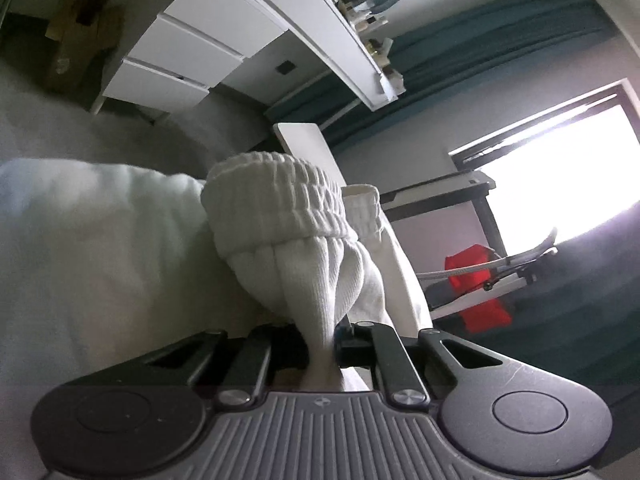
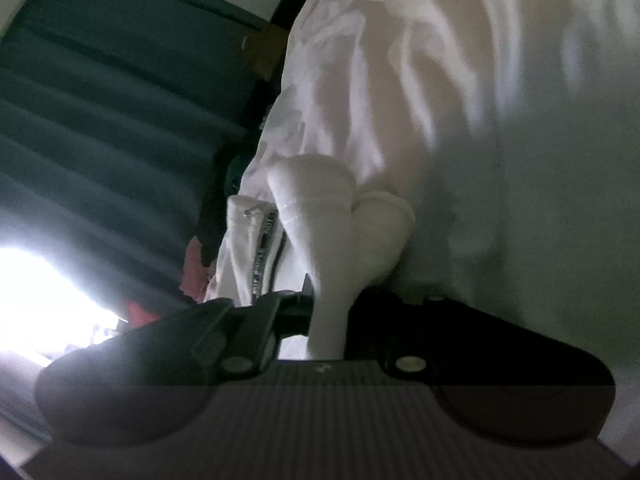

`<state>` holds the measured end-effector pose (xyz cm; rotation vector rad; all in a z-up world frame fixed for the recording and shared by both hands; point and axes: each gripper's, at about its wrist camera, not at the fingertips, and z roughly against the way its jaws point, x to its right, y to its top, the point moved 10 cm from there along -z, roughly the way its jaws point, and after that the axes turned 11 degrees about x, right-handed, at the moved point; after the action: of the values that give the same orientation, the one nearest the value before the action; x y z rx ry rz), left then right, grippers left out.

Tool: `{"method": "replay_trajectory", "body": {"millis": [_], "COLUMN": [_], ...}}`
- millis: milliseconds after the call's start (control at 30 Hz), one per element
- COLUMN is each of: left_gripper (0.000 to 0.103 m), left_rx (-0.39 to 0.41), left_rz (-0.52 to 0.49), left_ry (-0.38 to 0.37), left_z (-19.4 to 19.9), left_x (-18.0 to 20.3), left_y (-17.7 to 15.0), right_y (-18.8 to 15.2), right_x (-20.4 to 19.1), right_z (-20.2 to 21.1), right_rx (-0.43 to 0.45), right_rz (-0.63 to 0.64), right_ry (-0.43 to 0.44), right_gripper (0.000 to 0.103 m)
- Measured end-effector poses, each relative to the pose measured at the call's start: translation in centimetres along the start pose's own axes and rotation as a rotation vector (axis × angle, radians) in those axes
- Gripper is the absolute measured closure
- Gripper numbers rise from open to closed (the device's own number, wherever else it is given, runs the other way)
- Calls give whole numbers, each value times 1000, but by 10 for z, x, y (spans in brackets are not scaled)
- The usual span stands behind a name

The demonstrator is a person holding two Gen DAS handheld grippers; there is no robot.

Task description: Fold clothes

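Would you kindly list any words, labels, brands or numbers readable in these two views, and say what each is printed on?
None can be read.
White garment: a dark strip along its edge carries lettering, too blurred to read.
Left gripper: only a small round mark on its body, no words.
White sock: no print visible.
Items on the white desk: too small to read.

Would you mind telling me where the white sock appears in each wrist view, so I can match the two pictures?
Left wrist: the white sock fills the centre, ribbed cuff uppermost, its lower part pinched in the left gripper.
Right wrist: a white sock end sits centre, bulging above the right gripper, which pinches it; whether it is the same sock cannot be told.
Shared landmark: the dark teal curtain.
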<state>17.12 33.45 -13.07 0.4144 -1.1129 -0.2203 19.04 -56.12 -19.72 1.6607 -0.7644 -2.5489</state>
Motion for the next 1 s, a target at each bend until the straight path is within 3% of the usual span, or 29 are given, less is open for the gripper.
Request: {"method": "replay_trajectory", "body": {"millis": [300, 500, 600, 667, 700, 800, 1000], "left_gripper": [93, 89, 75, 43, 39, 35, 26], "left_rx": [-34, -122, -174, -182, -176, -145, -52], "left_rz": [-22, -124, -145, -185, -214, -296, -511], "left_ry": [-45, 37, 50, 68, 82, 87, -24], "left_z": [61, 77, 82, 92, 99, 122, 159], "left_x": [9, -11, -19, -24, -25, -21, 29], "left_y": [11, 2, -1, -2, -2, -3, -22], "right_y": [25, 23, 21, 20, 20, 27, 55], "right_x": [33, 61, 60, 63, 64, 57, 22], "right_z": [96, 128, 128, 130, 130, 122, 95], "right_rx": [21, 21, 21, 24, 25, 45, 135], "right_rz": [-14, -34, 7, 11, 11, 26, 84], "right_ry": [-30, -112, -116, -124, -129, -117, -36], "right_gripper": [90, 90, 90, 90, 90, 90, 90]}}
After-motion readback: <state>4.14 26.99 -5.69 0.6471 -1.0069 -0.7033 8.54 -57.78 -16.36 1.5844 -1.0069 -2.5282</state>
